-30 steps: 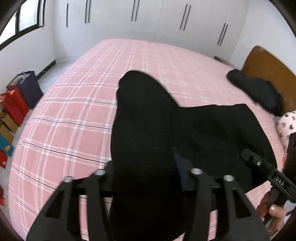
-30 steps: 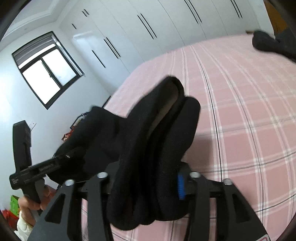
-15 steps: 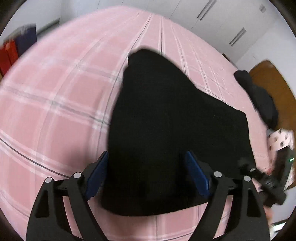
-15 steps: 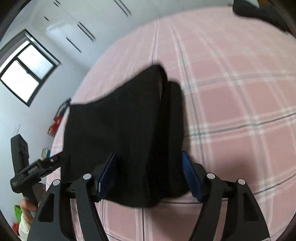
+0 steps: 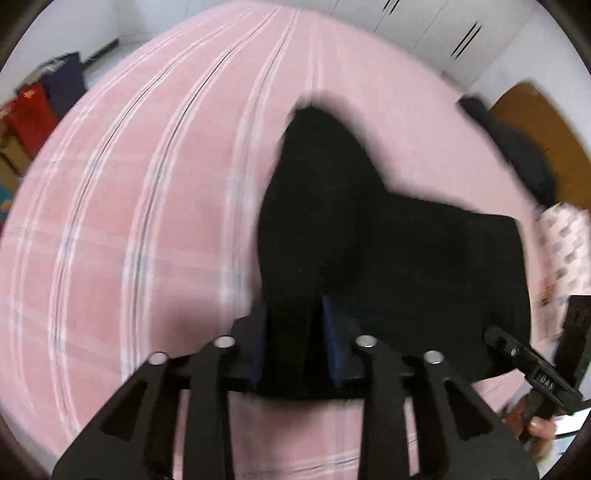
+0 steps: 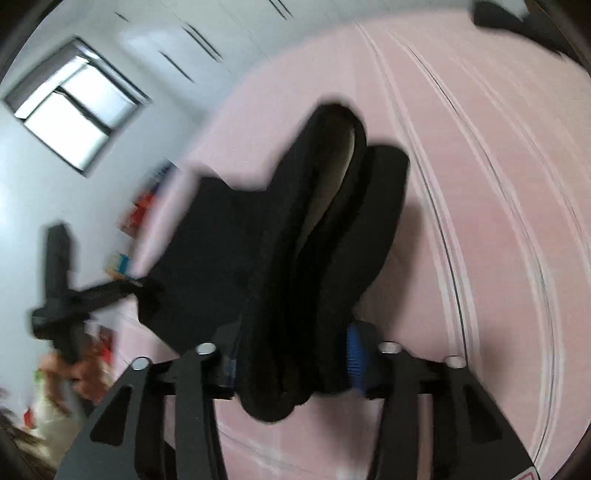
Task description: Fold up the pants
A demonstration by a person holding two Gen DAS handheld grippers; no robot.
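The black pants (image 5: 369, 240) lie bunched and folded over on the pink plaid bed (image 5: 129, 221), blurred by motion. My left gripper (image 5: 295, 332) is at their near edge, jaws closing, and its blue pads pinch a fold of black cloth. In the right wrist view the pants (image 6: 258, 240) rise in thick rolled layers. My right gripper (image 6: 291, 358) is closing too, pads pressed on that bundle. Each view shows the other gripper at the edge of the picture, held by a hand (image 5: 535, 428).
A second dark garment (image 5: 517, 155) lies by the wooden headboard (image 5: 535, 122) at the far right. Coloured bags (image 5: 33, 110) stand on the floor left of the bed. White wardrobe doors (image 5: 424, 33) line the far wall, and a window (image 6: 77, 107) is at the left.
Half a second ago both pairs of jaws stood wide around the pants. Now both are narrower and pinch the cloth. Both cameras have swung quickly, and the pants are bunched up again.
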